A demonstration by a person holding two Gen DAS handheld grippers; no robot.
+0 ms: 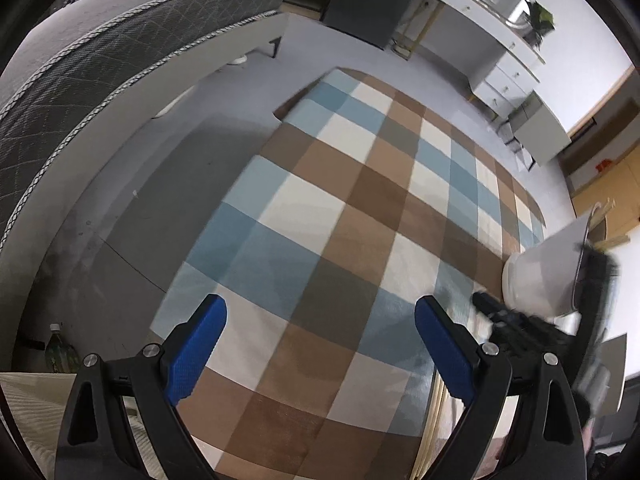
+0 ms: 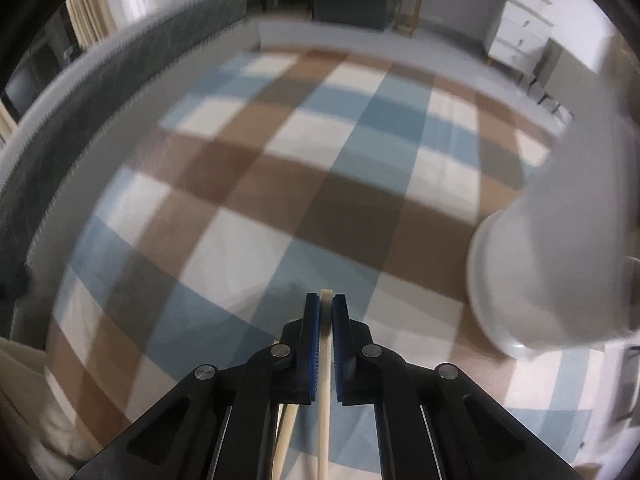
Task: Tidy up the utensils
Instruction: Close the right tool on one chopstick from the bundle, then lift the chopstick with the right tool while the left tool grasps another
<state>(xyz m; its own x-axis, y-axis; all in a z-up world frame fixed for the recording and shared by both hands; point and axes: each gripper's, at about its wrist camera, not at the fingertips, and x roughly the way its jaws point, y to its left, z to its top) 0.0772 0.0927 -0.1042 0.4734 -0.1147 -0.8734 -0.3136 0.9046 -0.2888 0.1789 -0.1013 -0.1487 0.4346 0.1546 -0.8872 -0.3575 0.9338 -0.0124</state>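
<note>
My right gripper (image 2: 326, 300) is shut on a pair of pale wooden chopsticks (image 2: 325, 380) that run back between its blue pads; one tip shows at the fingertips. A white utensil holder (image 2: 560, 240) is tilted in the air at the right of the right wrist view, blurred. In the left wrist view the same holder (image 1: 544, 276) sits at the right edge, with chopstick ends (image 1: 604, 210) sticking from its mouth, and the black right gripper (image 1: 520, 324) is below it. My left gripper (image 1: 320, 320) is open and empty above the checked rug.
A blue, brown and cream checked rug (image 1: 360, 220) covers the floor below. A grey mattress on a bed frame (image 1: 100, 80) runs along the left. A white desk with drawers (image 1: 500, 56) stands at the back right. A green bottle (image 1: 58, 352) stands at lower left.
</note>
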